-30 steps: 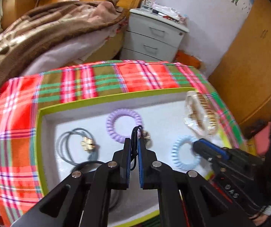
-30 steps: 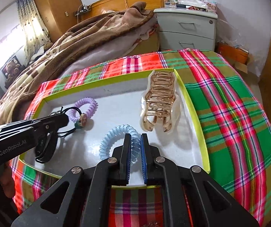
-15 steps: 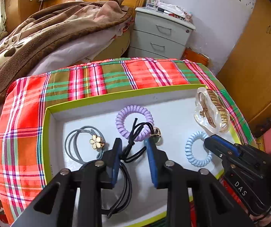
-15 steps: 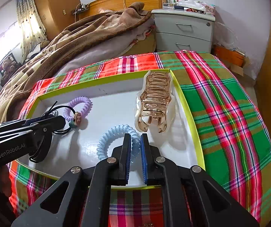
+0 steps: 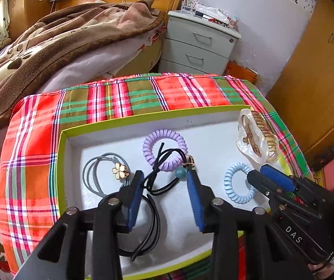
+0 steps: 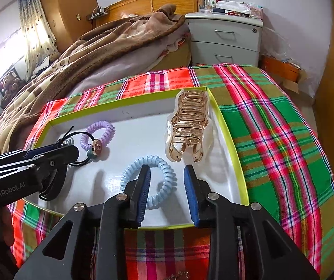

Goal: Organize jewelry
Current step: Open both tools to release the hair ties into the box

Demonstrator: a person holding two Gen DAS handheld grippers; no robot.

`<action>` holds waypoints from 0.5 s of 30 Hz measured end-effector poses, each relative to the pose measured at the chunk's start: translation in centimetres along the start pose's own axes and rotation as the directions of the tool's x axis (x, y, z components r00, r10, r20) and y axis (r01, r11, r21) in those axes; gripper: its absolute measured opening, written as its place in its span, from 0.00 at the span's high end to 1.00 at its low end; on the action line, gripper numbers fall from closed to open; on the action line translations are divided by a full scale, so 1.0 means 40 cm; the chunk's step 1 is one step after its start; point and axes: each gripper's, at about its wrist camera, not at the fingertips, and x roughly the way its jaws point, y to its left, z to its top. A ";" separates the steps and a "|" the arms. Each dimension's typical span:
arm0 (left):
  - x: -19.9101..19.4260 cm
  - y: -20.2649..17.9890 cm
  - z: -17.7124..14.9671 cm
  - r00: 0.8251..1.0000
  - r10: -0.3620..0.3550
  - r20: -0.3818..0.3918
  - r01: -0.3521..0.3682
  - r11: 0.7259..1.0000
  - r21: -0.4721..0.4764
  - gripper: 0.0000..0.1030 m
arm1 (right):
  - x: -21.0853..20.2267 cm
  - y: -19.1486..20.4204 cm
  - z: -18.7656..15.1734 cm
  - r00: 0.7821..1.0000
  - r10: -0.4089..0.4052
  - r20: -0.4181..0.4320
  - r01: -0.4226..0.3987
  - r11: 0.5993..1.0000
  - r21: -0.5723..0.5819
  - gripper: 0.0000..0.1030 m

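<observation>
- The tray [image 5: 60, 163], a white box lid with a yellow-green rim, sat on the plaid-covered bench [image 5: 38, 140]; every accessory lay inside it.
- The left hand-held gripper [image 5: 164, 176] was released, its blue pads spread wide and empty, hovering over the tray's near middle, just above the black hair tie [image 5: 160, 175].
- That black tie, with its teal bead and gold charm, lay draped partly over the purple coil tie [image 5: 164, 149] toward the tray's far side.
- The grey tie with a flower charm [image 5: 106, 172] rested in the tray's left part; a second black band [image 5: 150, 228] lay by its near edge.
- The right hand-held gripper [image 6: 167, 171] was also released, its jaws straddling one side of the blue coil tie [image 6: 149, 182] near the tray's front rim.
- The gold claw clip [image 6: 189, 126] leaned against the tray's right wall.
- Risks, as I judged them: closing on the black tie could snag and drag the purple coil, since they overlapped.
- The springy blue coil could squirt out of a shallow pinch.
- The two hand-held grippers were near each other and might collide.
</observation>
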 end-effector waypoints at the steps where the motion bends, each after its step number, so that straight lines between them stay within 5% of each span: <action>1: -0.005 -0.002 -0.001 1.000 -0.003 0.003 0.003 1.000 0.000 0.59 | -0.003 0.001 -0.001 1.000 0.002 0.003 -0.002 1.000 0.000 0.67; 15: -0.101 -0.013 -0.041 0.998 0.008 0.064 -0.008 1.000 -0.002 0.57 | -0.080 0.005 -0.022 0.998 0.019 0.063 -0.019 1.000 0.001 0.64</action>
